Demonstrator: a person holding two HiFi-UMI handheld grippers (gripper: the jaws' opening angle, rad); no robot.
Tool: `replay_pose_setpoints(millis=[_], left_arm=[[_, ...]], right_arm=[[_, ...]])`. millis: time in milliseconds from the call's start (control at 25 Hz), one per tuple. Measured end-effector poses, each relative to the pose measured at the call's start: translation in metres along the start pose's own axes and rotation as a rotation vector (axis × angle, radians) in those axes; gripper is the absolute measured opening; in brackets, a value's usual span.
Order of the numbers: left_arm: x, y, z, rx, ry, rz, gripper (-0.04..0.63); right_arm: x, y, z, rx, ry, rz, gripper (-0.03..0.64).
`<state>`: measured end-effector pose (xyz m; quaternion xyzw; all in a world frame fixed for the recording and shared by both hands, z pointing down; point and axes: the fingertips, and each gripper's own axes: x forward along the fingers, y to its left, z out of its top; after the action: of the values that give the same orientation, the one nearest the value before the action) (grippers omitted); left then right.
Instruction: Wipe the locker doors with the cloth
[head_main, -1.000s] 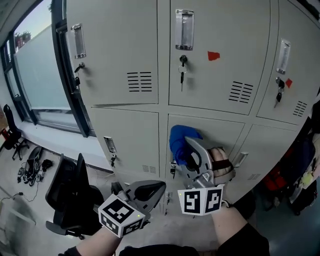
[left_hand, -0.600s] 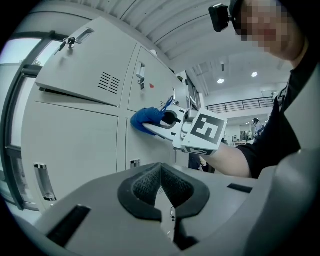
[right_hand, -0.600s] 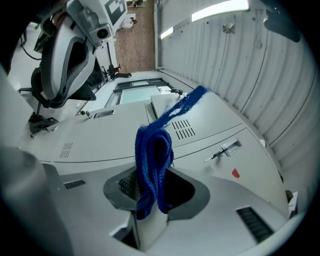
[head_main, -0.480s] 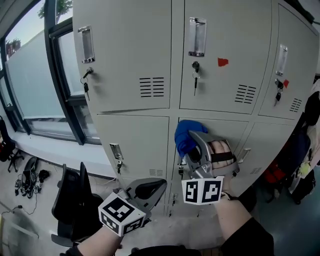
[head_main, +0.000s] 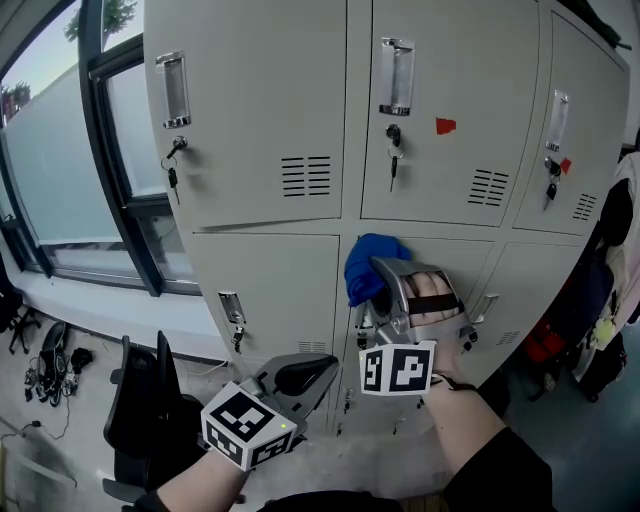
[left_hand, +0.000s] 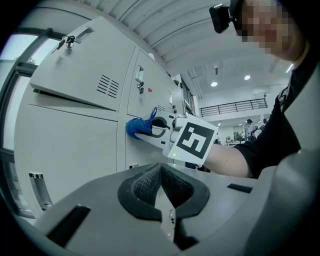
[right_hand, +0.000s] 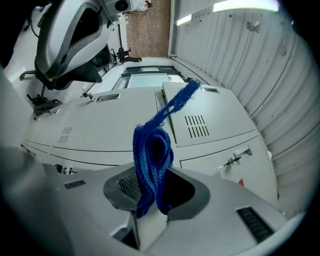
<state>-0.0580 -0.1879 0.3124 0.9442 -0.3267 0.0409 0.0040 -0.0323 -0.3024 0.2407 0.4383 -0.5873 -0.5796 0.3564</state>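
A blue cloth (head_main: 366, 266) is bunched against the upper left corner of the lower middle locker door (head_main: 455, 262). My right gripper (head_main: 378, 285) is shut on the cloth and holds it to the beige metal. In the right gripper view the cloth (right_hand: 152, 156) hangs folded between the jaws, one strand trailing up over the doors. My left gripper (head_main: 318, 366) hovers low in front of the lockers, shut and with nothing in it. In the left gripper view its pads (left_hand: 150, 186) meet, and the cloth (left_hand: 137, 126) shows beyond them.
Beige lockers (head_main: 250, 110) fill the view in two rows, with keys (head_main: 392, 150) hanging from the locks and red stickers (head_main: 445, 125). A dark-framed window (head_main: 110, 150) stands at the left. A black office chair (head_main: 140, 400) is on the floor below it, and bags (head_main: 600, 330) hang at the right.
The right gripper has carried the cloth slightly up the lower middle door, to its top edge. The head camera has tilted. The left gripper has barely moved.
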Motion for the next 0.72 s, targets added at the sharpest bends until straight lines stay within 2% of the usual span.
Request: replay_pose_setpoints(millis=[360,720], left_arm=[[-0.001,0.0,-0.008,-0.015,0.006,-0.012,0.006],[0.0,0.0,-0.019,-0.037,0.024,-0.006,0.006]], right_arm=[[0.003,0.03,-0.004,-0.008,0.017,0.068,0.101],[0.002,0.092,-0.015,0.03,0.017,0.194,0.101]])
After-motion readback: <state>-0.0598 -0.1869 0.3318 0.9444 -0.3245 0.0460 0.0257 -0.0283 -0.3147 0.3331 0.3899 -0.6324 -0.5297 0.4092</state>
